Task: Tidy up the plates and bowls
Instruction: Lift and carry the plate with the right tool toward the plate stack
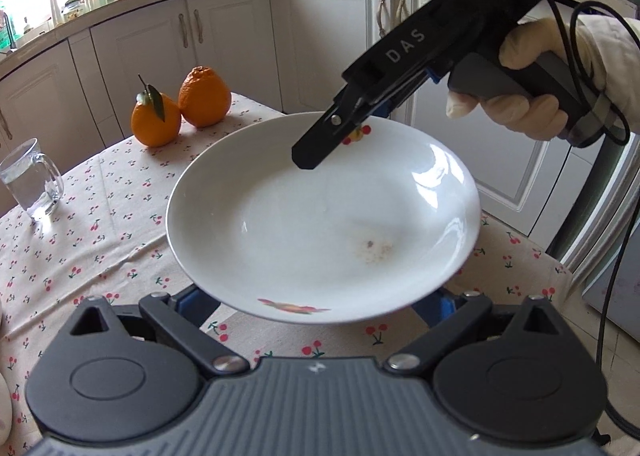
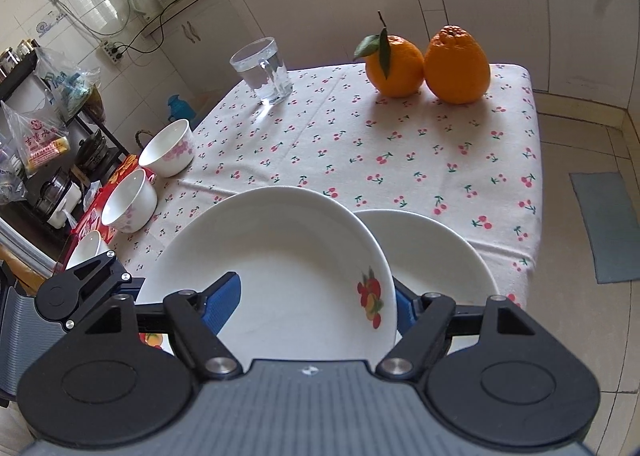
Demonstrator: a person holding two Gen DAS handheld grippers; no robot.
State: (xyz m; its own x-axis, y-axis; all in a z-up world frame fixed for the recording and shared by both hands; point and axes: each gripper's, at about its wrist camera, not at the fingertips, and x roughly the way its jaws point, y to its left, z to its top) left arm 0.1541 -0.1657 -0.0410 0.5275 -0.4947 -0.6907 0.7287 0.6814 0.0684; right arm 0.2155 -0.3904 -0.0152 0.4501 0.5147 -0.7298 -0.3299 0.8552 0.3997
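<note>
The white, shallow ceramic plate with fruit decals is filling the centre of the left wrist view and tilting above the cherry-print tablecloth. The right gripper is reaching in from the upper right in a gloved hand and straddling the plate's far rim at a decal. One blue pad is lying over the inner face and the other is sitting behind the rim. Whether those pads are pressing, I cannot tell. The left gripper is standing with its jaws wide at the opposite rim, lower left in the right wrist view. The plate is lying over its fingers rather than between them, so it is looking open and is at most propping the plate from below. The coming move is likely turning on the second plain white plate. It is resting on the cloth just right of the tilted plate in that view, partly covered by it. The right gripper is the nearer one to it. The plate is round, so only its tilt needs levelling. Counting: two plates and three white bowls with pink flowers along the left edge, and a partly hidden third. There are also two oranges and one clear glass mug at the top.
</note>
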